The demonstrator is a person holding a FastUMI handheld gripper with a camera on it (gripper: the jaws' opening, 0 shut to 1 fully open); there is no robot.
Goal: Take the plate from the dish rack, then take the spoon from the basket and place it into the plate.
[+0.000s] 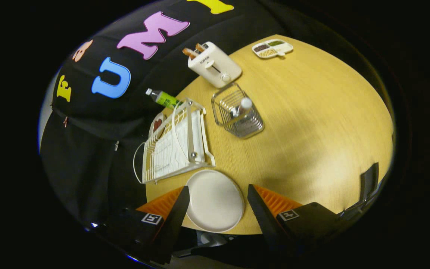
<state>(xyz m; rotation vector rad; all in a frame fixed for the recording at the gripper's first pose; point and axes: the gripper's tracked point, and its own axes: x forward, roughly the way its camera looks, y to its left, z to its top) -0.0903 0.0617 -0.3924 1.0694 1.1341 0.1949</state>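
The hand-held gripper (218, 209) sits at the bottom of the frame with its two fingers spread wide, the orange-ribbed inner faces turned toward each other; the left finger (174, 213) and the right finger (263, 213) touch nothing. The white plate (215, 200) lies flat on the counter (312, 130) in the gap between them, near the counter's close edge and apart from both fingers, so the plate is already out of the rack.

Just beyond the plate, toward the middle left of the frame, stands the white wire dish rack (175, 144), its near corner almost meeting the plate's rim. Another dish (157, 123) with a reddish mark peeks out behind the rack's far left side, and a green-labelled bottle (162, 98) lies past the rack at the counter's edge, against the black cloth wall.

To the right of the rack, near the centre of the frame, is the metal wire basket (237, 114). The spoon (242, 106) stands inside it, its rounded white end rising above the wires.

Farther on, in the upper middle of the frame, a cream toaster (215, 65) holds two slices in its slots. Toward the upper right, a small divided tray (273, 48) with brown, green and pale contents rests near the far edge of the counter.
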